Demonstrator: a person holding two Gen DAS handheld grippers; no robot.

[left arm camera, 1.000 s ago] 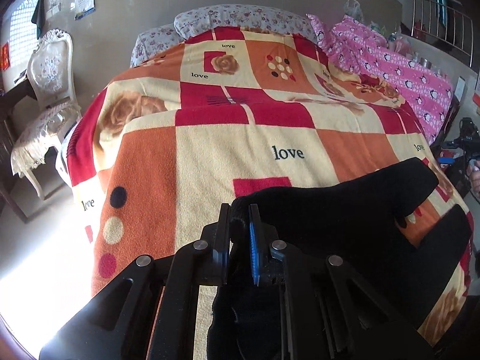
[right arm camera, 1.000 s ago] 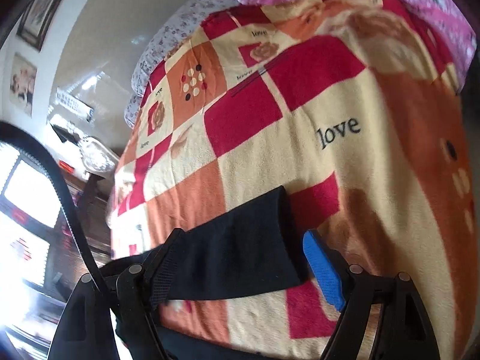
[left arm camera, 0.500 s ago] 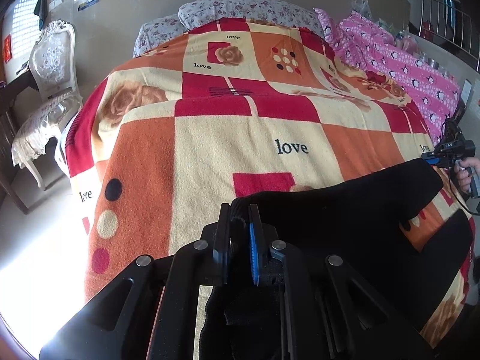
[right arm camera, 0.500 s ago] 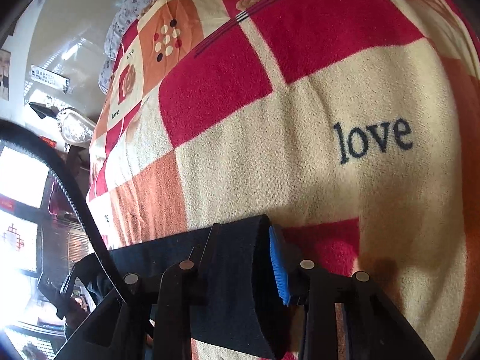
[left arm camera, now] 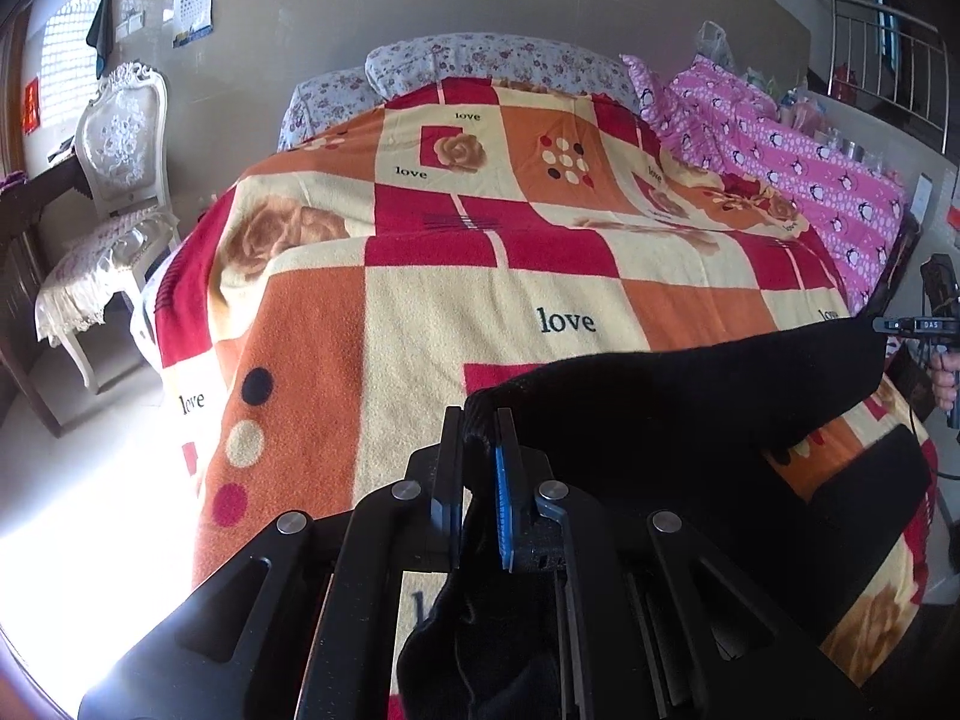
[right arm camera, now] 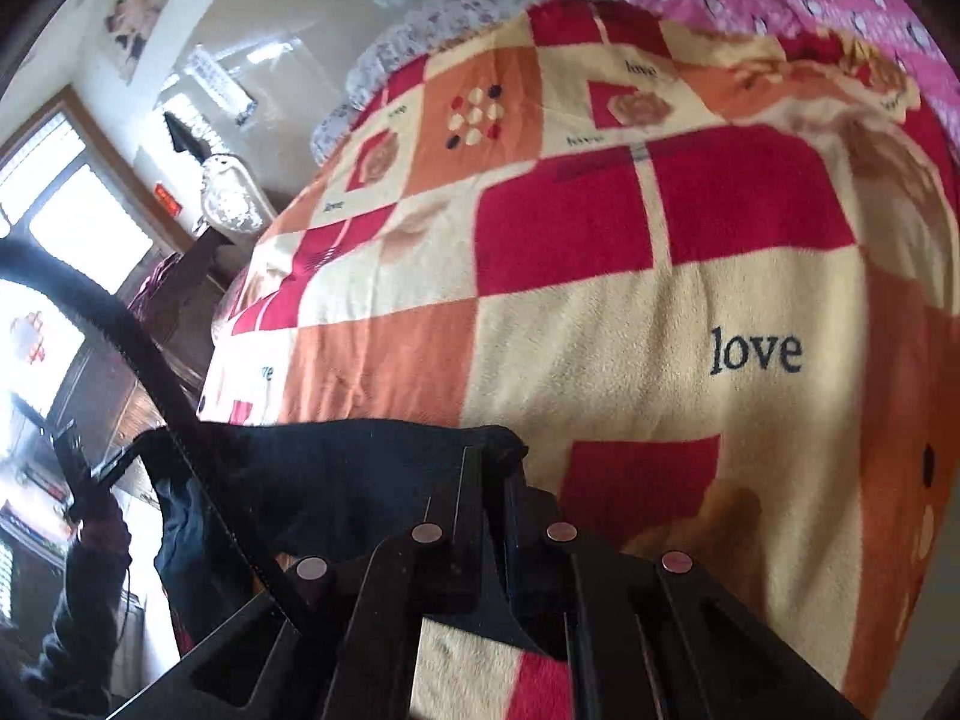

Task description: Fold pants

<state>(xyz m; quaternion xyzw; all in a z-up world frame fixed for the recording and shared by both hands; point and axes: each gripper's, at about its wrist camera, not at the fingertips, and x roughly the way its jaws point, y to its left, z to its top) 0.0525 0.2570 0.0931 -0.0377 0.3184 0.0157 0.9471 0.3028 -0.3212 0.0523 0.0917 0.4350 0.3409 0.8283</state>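
Black pants hang stretched above the near end of a bed with a red, orange and cream checked blanket. My left gripper is shut on one corner of the pants. My right gripper is shut on the other end of the pants, and it also shows far right in the left wrist view. One pant leg lies lower on the blanket at the right. The cloth between the grippers is lifted off the bed.
Floral pillows lie at the head of the bed. A pink patterned quilt runs along its right side. A white chair stands left of the bed by a dark table. A metal railing is at the far right.
My right gripper closed from open onto the pant-leg end and lifted it. The pants rose off the blanket and stretched between both grippers. The left gripper kept its hold.
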